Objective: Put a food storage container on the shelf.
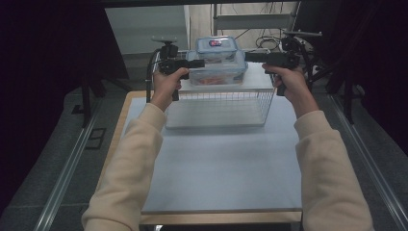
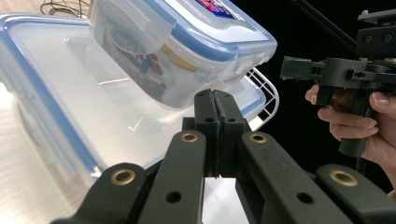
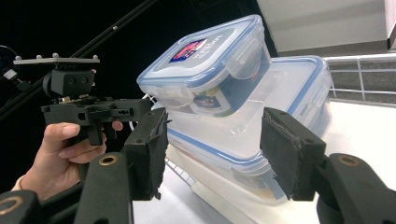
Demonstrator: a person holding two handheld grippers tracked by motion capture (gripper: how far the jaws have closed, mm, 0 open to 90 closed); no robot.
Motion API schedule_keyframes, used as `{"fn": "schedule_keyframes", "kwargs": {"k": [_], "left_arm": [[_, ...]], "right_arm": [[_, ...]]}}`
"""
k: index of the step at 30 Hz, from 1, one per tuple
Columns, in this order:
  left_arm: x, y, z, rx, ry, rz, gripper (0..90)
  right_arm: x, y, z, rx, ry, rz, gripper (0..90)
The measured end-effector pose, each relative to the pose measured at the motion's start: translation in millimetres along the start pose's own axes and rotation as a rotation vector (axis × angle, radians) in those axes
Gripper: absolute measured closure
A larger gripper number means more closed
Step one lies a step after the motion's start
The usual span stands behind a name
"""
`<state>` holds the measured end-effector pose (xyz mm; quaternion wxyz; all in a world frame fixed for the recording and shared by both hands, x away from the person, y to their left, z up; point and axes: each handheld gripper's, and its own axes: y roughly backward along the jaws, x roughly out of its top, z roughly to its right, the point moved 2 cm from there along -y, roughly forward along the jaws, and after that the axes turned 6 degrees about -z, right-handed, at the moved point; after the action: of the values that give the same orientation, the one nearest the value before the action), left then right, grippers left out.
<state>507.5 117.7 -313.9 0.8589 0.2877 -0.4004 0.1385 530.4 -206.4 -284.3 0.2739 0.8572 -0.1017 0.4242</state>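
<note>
A small clear plastic container with a blue-rimmed snap lid is seen stacked on a larger clear plastic container with a blue-rimmed lid, and both are set on the flat top of a white wire rack at the far end of a pale blue table top. In the high view the left gripper is held level at the left side of the stack and the right gripper at its right side, each pointed inward at the containers.

In the left gripper view, the left gripper is shown clenched, its two black jaws pressed flat together with nothing between them, their tips just in front of the larger container's lid and under the corner of the small container.

In the right gripper view, the right gripper is shown released, its padded jaws standing apart; the stacked containers are seen beyond the gap, untouched by the pads.
</note>
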Motion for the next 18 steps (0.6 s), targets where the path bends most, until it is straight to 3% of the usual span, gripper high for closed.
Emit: {"fn": "schedule_keyframes", "kwargs": {"k": [9,18], "left_arm": [[-17.6,26.3,4.5,0.002,-0.02,0.014,89.8],[-54.9,55.5,15.0,-0.017,-0.027,0.038,89.7]], "right_arm": [[-12.7,8.3,-1.4,0.012,0.001,0.003,40.5],[-40.4,23.2,-7.7,0.042,0.019,0.022,40.4]]}}
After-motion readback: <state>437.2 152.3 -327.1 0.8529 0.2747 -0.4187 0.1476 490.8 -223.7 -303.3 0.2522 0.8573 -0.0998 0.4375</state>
